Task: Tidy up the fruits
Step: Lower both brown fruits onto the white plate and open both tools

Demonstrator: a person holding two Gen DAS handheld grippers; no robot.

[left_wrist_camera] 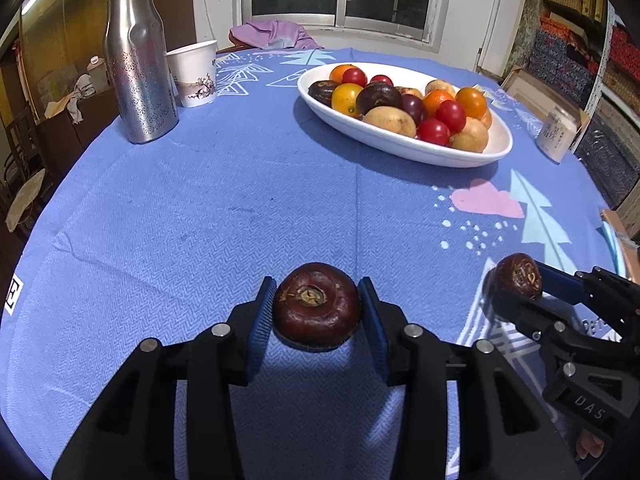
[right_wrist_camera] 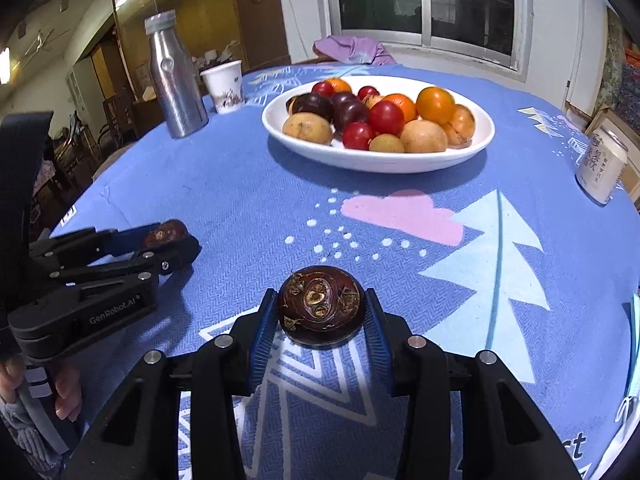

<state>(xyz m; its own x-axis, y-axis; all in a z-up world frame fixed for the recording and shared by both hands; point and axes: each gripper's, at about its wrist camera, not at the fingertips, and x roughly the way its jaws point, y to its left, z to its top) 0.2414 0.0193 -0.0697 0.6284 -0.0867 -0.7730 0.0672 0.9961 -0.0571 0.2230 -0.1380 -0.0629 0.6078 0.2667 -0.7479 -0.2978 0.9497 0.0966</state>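
Blue patterned tablecloth carries a white oval dish of fruits. Left gripper and right gripper each clamp a dark-brown round fruit, seemingly touching the cloth.

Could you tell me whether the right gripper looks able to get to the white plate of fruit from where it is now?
Probably yes. The right gripper is shut on a water chestnut, and only bare blue tablecloth lies between it and the white plate; bottle and can stand aside.

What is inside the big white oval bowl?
The white oval bowl holds red, orange, yellow-brown and dark purple round fruits, heaped together. Whatever lies beneath the heap is covered.
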